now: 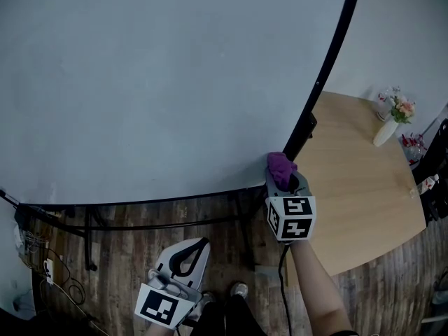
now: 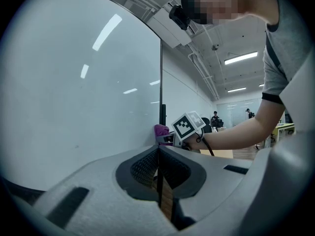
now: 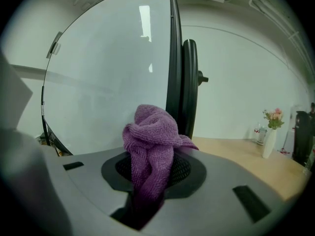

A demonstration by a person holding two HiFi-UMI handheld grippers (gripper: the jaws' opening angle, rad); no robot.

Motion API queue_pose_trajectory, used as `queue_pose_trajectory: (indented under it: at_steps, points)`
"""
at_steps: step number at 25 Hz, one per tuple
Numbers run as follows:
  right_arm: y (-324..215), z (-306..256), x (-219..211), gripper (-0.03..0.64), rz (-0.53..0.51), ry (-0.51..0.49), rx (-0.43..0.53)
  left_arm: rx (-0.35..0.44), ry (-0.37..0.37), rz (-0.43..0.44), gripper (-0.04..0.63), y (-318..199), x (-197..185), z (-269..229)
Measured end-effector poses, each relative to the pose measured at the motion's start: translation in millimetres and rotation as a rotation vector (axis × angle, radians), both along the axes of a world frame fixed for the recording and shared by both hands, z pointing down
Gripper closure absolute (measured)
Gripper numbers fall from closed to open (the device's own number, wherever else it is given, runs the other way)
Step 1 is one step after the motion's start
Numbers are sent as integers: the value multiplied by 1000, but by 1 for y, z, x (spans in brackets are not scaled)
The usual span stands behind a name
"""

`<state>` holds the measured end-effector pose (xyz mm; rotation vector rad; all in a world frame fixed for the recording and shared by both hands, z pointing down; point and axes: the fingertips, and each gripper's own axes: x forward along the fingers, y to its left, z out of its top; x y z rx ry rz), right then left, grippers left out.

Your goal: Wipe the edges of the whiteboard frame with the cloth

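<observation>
Grips purple cloth (image 3: 150, 136) in right tool (image 3: 150, 178), jaws clamped on it, wad bunched above tips as soft wiping face. Sets cloth at lower right corner of whiteboard frame (image 1: 329, 61), apparently touching, likely to start run along edge. Reaches forward, forearm extended, tool pointing at board. Parks left tool (image 1: 199, 247) low, jaws together, empty, out of way. Wooden surface (image 1: 350, 180) behind frame.

Looks like an office: big whiteboard (image 3: 108, 82) ahead of the right fingers (image 3: 221, 176), wooden worktop (image 3: 241, 156) with flower vase (image 3: 268, 142) to their right.
</observation>
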<state>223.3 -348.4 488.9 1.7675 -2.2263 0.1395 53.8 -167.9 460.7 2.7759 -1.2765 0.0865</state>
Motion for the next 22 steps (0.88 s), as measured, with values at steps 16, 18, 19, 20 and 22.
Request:
queue_pose_trajectory:
  at_steps: [16,18,19,20,22]
  points:
    - [-2,51,2,512,21,-33,-84,-35,-2,-15,578,-5,-2,18]
    - [-3,54,2,512,25,-26,-80,-37,1,-17,578,-6,-2,20]
    - [-3,55,3,512,25,-25,-79,-39,2,-19,578,-7,-2,21]
    - [-3,57,2,512,25,-26,-79,-43,3,-20,578,-7,-2,22]
    - [-3,58,2,512,25,-23,-71,-51,5,-22,578,-7,-2,24]
